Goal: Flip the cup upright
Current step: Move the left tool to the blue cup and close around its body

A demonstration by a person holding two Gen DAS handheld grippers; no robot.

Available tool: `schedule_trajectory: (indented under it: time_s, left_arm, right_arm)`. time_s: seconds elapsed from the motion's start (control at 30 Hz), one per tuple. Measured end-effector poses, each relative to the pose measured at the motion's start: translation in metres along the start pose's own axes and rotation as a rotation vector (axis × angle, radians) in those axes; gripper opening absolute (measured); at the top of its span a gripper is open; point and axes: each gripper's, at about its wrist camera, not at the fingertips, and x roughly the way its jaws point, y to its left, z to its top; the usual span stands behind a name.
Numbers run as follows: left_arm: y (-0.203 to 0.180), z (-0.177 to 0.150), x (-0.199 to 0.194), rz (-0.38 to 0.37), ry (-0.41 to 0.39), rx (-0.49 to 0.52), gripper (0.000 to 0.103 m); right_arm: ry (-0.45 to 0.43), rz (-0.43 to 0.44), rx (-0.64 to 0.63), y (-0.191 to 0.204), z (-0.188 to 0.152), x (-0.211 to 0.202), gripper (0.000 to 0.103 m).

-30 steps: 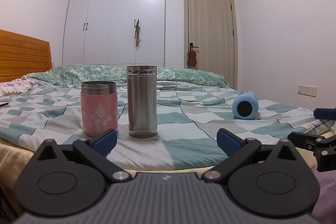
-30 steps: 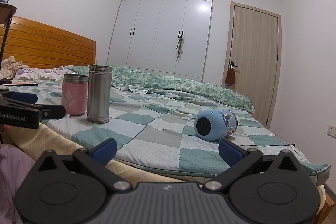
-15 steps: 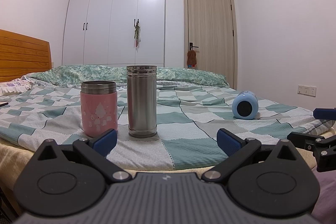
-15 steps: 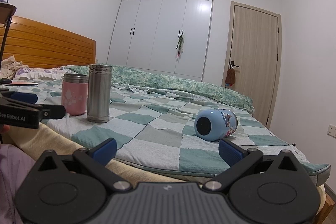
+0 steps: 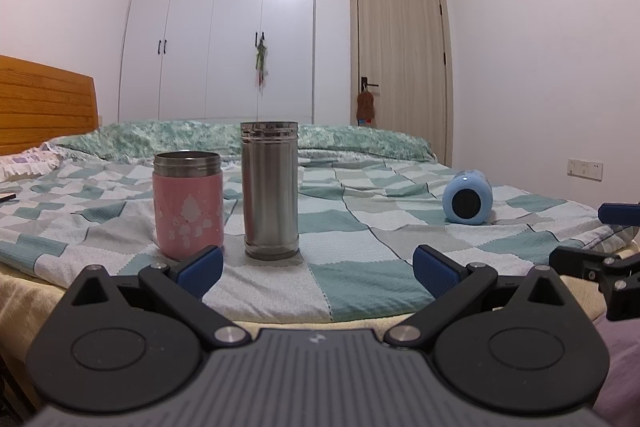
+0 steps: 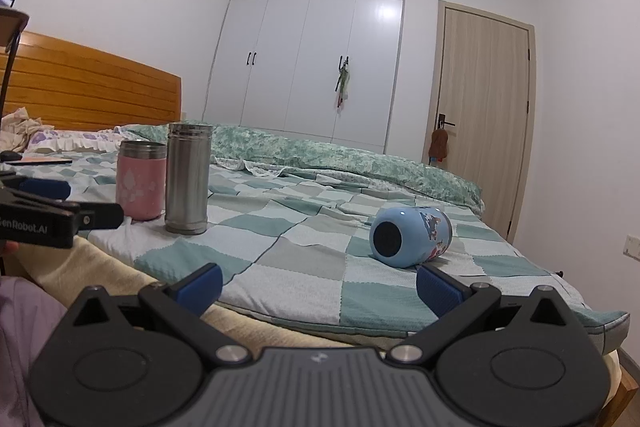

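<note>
A light blue cup (image 6: 410, 236) with a cartoon print lies on its side on the checked bedspread (image 6: 304, 259), its round end facing me; it also shows in the left wrist view (image 5: 468, 199) at the right. My right gripper (image 6: 318, 285) is open and empty, near the bed's front edge, short of the cup. My left gripper (image 5: 318, 267) is open and empty, in front of a pink cup (image 5: 188, 205) and a tall steel cup (image 5: 271, 189), both upright.
The pink cup (image 6: 141, 185) and steel cup (image 6: 188, 178) stand at the left of the bed. A folded green quilt (image 6: 320, 151) lies along the far side. A wooden headboard (image 6: 92, 87) is at the left, a wardrobe (image 6: 312, 55) and a door (image 6: 480, 107) behind.
</note>
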Motion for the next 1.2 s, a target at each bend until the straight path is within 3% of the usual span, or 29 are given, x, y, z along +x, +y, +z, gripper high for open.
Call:
schedule_trajectory:
  time_s: [0.3, 0.6, 0.87, 1.2]
  left_arm:
    - [-0.014, 0.028, 0.034, -0.091, 0.063, 0.008, 0.103]
    - [-0.063, 0.069, 0.087, -0.183, 0.079, 0.116, 0.103]
    - [-0.118, 0.093, 0.156, -0.27, 0.161, 0.209, 0.103]
    - [-0.178, 0.115, 0.25, -0.303, 0.311, 0.285, 0.103]
  right_arm:
    - [0.058, 0.007, 0.037, -0.038, 0.02, 0.017, 0.103]
    - [0.112, -0.04, 0.023, -0.103, 0.039, 0.051, 0.103]
    - [0.184, -0.03, -0.009, -0.163, 0.05, 0.09, 0.103]
    - [0.305, -0.009, -0.038, -0.22, 0.052, 0.148, 0.103]
